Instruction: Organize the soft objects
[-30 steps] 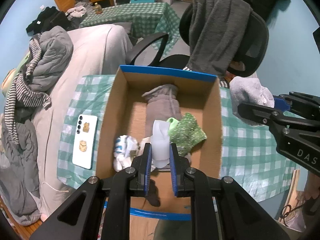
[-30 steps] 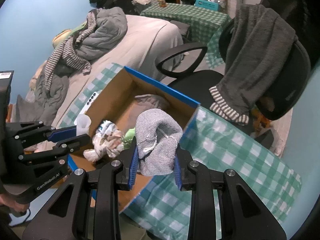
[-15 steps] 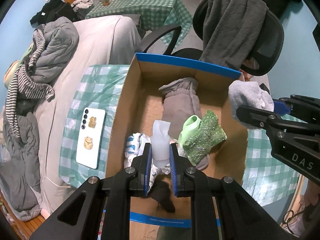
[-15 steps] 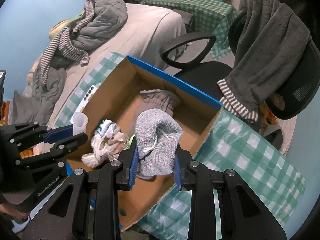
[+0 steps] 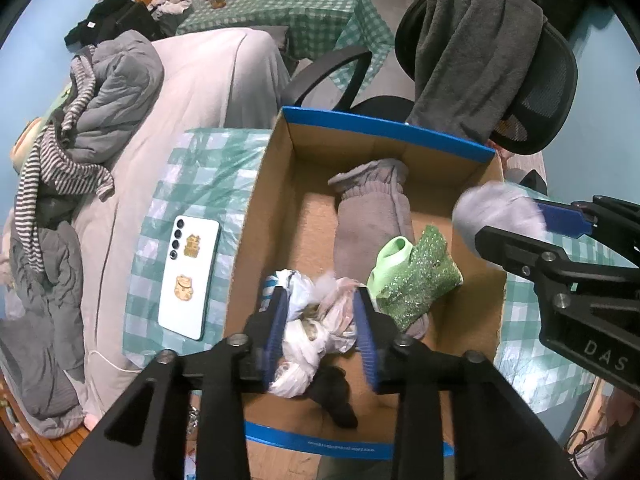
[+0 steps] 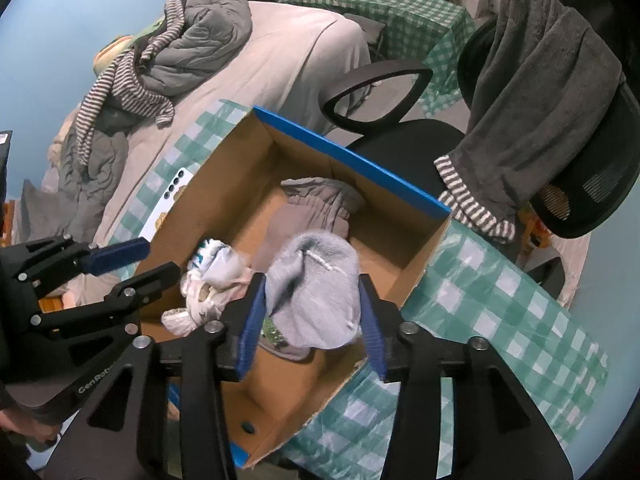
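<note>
A cardboard box (image 5: 384, 128) (image 6: 352, 156) with a blue rim stands on the checked table. Inside lie a grey sleeve-like garment (image 5: 372, 208) (image 6: 316, 200), a green glittery sock (image 5: 416, 276), a white crumpled bundle (image 5: 316, 324) (image 6: 212, 280) and a black item (image 5: 336, 396). My left gripper (image 5: 322, 320) (image 6: 162, 258) hangs over the bundle, its jaws opening, with no pad pressing on anything. My right gripper (image 6: 312, 320) (image 5: 508, 220) is over the box's right side, jaws opening. A blurred grey sock (image 6: 316, 296) (image 5: 496, 212) sits loose between its pads.
A white phone (image 5: 190, 276) (image 6: 172, 192) lies on the tablecloth left of the box. Behind the box is a black office chair (image 5: 520, 80) (image 6: 560, 120) draped with a grey towel. A bed (image 5: 200, 80) piled with clothes runs along the left.
Both grippers sank toward the box. The left jaws spread and the white piece they held is gone from between them. The right jaws spread and the grey sock has come loose.
</note>
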### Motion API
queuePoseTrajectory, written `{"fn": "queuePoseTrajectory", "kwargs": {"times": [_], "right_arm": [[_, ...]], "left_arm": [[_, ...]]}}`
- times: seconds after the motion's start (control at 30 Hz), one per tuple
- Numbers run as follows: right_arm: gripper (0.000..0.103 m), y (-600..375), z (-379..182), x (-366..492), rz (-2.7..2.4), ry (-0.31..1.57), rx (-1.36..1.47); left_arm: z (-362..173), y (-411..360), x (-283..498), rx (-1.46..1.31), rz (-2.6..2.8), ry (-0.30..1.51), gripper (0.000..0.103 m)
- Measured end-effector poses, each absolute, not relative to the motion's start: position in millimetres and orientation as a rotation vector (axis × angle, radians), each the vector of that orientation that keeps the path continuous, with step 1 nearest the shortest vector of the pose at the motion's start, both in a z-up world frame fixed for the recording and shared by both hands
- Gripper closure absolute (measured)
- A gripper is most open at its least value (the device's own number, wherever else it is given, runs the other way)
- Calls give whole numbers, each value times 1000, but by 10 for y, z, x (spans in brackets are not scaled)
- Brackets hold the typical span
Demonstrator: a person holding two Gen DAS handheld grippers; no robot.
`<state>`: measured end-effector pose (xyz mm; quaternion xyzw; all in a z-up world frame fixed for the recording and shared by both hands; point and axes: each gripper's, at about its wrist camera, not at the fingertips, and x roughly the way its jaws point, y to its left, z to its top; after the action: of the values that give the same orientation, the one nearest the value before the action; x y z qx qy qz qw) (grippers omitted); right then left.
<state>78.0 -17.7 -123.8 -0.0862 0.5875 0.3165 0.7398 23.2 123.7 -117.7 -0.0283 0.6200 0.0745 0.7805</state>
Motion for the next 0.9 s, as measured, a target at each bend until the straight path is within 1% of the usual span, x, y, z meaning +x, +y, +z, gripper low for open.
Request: {"fn": "queuePoseTrajectory", "kwargs": {"times": [0.03,0.1,0.17,0.33,0.43,0.53,0.6,0.67,0.7,0.73,0.9], "right_arm": [[56,-182,-1222,780,692,1286,-190],[50,-196,-1193,784,687,1285,-188],[48,-221,-1153,779,680,1277,-186],[42,-280,-1045,749,667,1270,-170],[40,-326,-951,718,660,1254,-164],[39,-386,-860,699,654,1243,-149],[36,-430,-794,684,646,1233,-140],[33,-477,-735,667,632,1221,-137],[33,-497,-709,662,627,1215,-135],[33,-515,-684,656,624,1210,-132],[33,-616,-593,623,603,1200,-114]], "left_arm": [[-1151,1237,227,-60,163,1332,60],[-1105,1235,213,-56,166,1324,59],[-1064,1236,202,-54,168,1321,58],[-913,1229,138,-47,177,1303,47],[-810,1216,79,-53,176,1291,43],[-728,1195,43,-58,177,1287,43],[-676,1180,21,-58,178,1285,43],[-616,1157,2,-56,182,1281,38],[-582,1146,-8,-55,183,1274,31],[-561,1140,-15,-54,185,1268,27],[-438,1085,-44,-48,175,1253,27]]}}
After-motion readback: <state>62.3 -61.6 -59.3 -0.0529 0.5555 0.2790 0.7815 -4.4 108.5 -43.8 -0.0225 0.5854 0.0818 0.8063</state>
